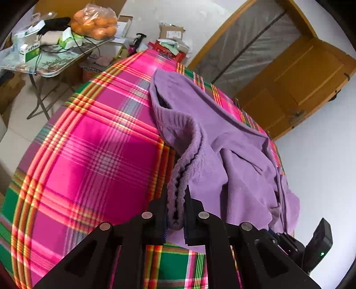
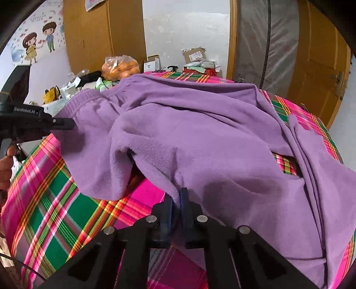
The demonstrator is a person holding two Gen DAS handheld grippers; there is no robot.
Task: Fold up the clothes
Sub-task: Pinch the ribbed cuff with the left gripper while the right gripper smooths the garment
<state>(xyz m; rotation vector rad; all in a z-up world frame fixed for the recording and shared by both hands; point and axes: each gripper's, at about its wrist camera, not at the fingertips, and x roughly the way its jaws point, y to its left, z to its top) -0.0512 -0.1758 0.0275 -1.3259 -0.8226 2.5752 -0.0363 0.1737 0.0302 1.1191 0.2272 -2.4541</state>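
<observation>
Right wrist view: "GenRobot.AI" in white print on the left gripper [image 2: 64, 124], which comes in from the left edge, its tip against the ribbed hem of the purple fleece [image 2: 189, 124]; a hand [image 2: 5, 165] shows below it at the left edge. No other text readable; the boxes on the side table [image 1: 55, 69] carry print too small to make out, and a wall sticker of two cartoon figures sits top left. The fleece lies rumpled on the plaid cloth [image 2: 73, 206] covering the bed, spread across the frame from the ribbed hem at left to loose folds at right, long axis roughly left to right in this view. Right gripper [image 2: 178, 195] jaws pressed together, pinching a near edge of the fleece, a thin fold caught between the blue pads. Left wrist view: left gripper [image 1: 176, 206] jaws nearly closed on the thick ribbed hem, several layers bunched between the fingers; the fleece [image 1: 240, 160] runs away from the gripper toward the far end of the bed. A bag of oranges [image 1: 95, 21] sits on the side table; a wooden door [image 1: 300, 84] stands at right.
</observation>
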